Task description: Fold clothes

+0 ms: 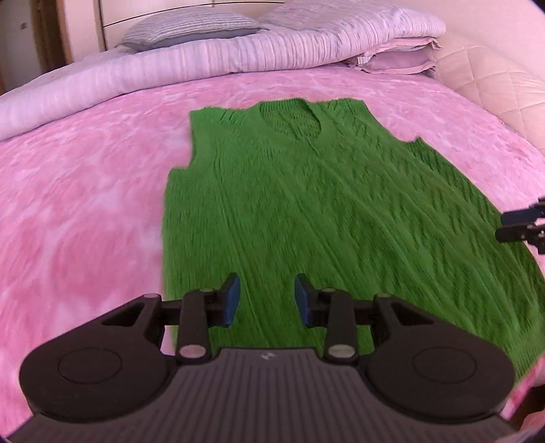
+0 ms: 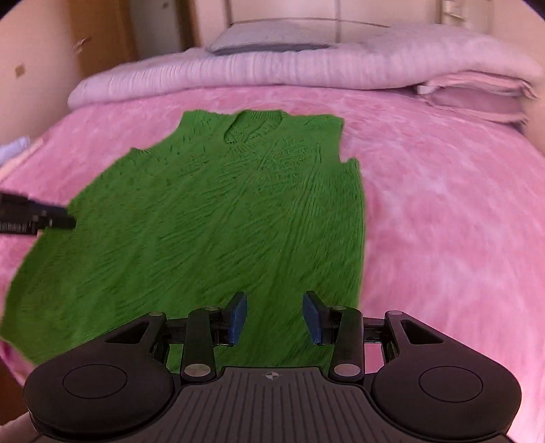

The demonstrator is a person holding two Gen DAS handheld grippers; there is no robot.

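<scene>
Green knitted vest spread flat on your pink bed, both tongs held apart above its hem.

You are facing a bed covered by a pink blanket (image 1: 85, 211), with a folded pale quilt (image 1: 211, 58) and a pillow (image 1: 190, 29) stacked along its far end. The green sleeveless vest (image 1: 306, 211) lies face up in the middle of the blanket, neckline toward the quilt, hem toward you. Your left gripper (image 1: 267, 300) hovers over the hem near the vest's left edge, blue pads apart, nothing between them. Your right gripper (image 2: 275, 317) hovers near the right edge, likewise apart and empty.
</scene>
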